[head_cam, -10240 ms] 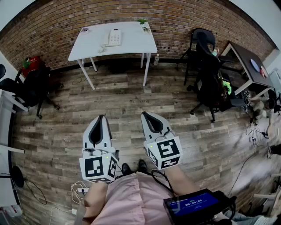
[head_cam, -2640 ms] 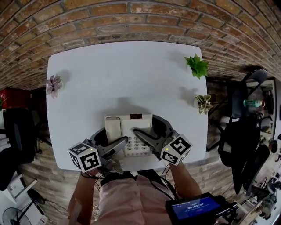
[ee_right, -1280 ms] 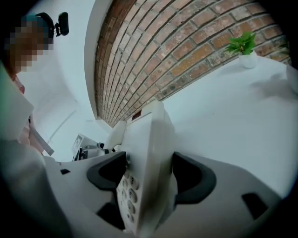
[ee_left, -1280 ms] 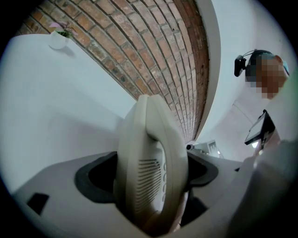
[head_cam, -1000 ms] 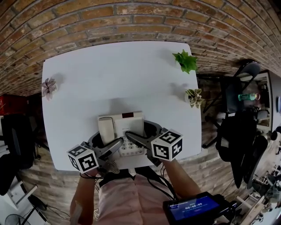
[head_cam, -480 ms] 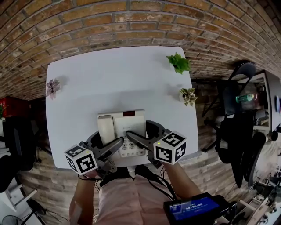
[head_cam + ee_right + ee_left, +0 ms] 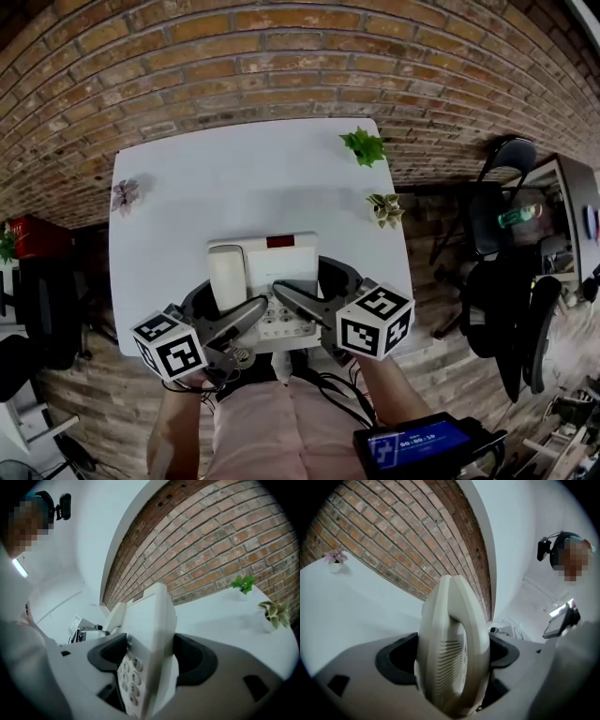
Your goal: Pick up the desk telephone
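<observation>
Claws [image 7: 234, 292] [image 7: 302, 277] on telephone [image 7: 274, 258], 3 plants [image 7: 364, 145] [image 7: 384, 209] [image 7: 124, 195] beyond

White table [image 7: 234, 173], three small potted plants [image 7: 364, 145]

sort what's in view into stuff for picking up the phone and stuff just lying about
For the job: desk telephone, left gripper, right gripper, both clamped on it.
Just lying about: pink plant, green plant, pale plant, black chair.
</observation>
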The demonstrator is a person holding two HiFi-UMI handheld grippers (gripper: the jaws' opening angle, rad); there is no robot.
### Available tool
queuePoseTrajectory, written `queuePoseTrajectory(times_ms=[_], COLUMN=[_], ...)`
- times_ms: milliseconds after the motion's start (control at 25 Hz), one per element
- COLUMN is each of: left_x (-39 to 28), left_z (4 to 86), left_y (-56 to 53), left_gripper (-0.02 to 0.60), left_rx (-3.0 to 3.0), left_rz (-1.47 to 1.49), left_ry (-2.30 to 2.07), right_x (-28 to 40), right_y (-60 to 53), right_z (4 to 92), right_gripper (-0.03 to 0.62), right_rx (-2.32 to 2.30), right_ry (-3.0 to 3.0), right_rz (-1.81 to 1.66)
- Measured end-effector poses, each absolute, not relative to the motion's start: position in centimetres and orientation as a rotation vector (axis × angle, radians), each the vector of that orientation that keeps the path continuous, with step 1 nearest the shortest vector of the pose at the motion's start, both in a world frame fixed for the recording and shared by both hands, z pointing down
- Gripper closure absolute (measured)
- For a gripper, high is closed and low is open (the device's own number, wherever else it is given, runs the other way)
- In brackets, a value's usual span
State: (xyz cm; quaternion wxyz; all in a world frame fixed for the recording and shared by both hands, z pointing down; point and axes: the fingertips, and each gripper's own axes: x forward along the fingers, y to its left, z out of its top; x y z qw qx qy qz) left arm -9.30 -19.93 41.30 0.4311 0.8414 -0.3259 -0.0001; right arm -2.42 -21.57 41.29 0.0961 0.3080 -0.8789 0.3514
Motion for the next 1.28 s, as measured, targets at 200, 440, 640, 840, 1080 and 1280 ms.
queuePoseTrajectory(times_ms=[200,440,640,840,1080,1280], left_x=[-8.8,-8.4,-8.1,-7.9,-7.8,-7.8], left_z=[37.8,33.9,31.0,29.3,28.7,28.6], left_y=[-19.4,-18.4,-17.7,-17.1,-16.9,-16.7], left_gripper=[0.143,0.143,0.143,0.143,0.143,0.143], left_rx=[2.137,2.159,2.209,2.243,2.249,2.249], left_rz=[-0.026,-0.052,-0.064,-0.082,-0.096,-0.092], left_ry=[-0.825,-0.824,-0.845,-0.86,-0.862,-0.864], right_x=[-2.0,-1.5,-1.3,-1.0,-0.9,-0.9], right_y=[-21.1,-20.1,-19.5,-18.9,-18.6,-18.5], right_z=[37.6,33.5,30.6,28.8,28.1,28.1], right_gripper=[0.27,0.27,0.27,0.27,0.27,0.27], right_rx=[0.915,0.922,0.927,0.934,0.934,0.932], right_ry=[-2.648,-2.677,-2.714,-2.747,-2.756,-2.759], right_rz=[0.967,0.894,0.846,0.801,0.778,0.78])
